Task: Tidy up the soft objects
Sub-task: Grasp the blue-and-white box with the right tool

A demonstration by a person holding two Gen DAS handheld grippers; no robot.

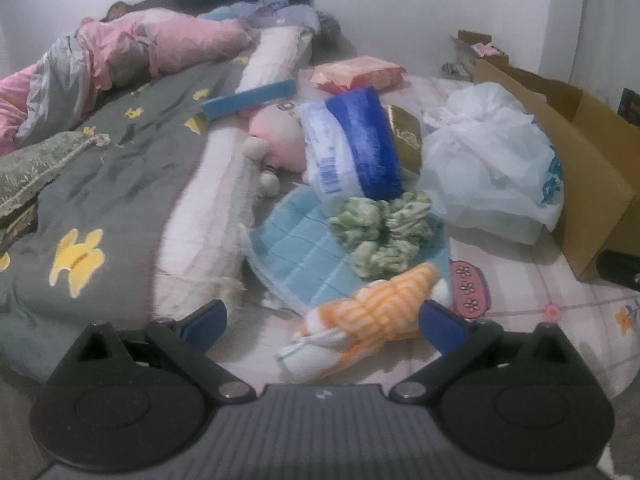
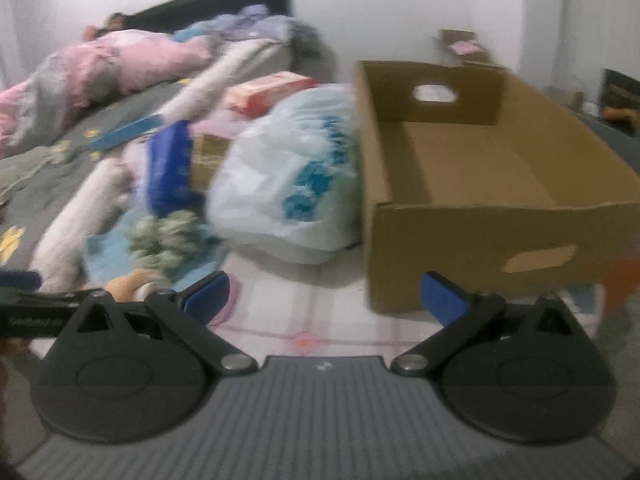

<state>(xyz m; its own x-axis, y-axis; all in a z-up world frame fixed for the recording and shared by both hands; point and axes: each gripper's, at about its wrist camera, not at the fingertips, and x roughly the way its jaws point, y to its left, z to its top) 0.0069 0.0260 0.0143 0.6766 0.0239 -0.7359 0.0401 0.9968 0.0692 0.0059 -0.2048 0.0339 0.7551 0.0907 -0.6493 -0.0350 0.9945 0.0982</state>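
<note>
Both tongs released: left gripper (image 1: 322,326) over orange striped cloth (image 1: 368,312); right gripper (image 2: 324,298) before box (image 2: 480,216).

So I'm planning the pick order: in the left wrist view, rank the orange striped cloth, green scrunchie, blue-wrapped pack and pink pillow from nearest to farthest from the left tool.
1. Orange striped cloth, lying between the open left tool fingers.
2. Green scrunchie, just beyond it on the blue towel.
3. Blue-wrapped pack, mid-bed, centre.
4. Pink pillow, far left by the headboard.
</note>
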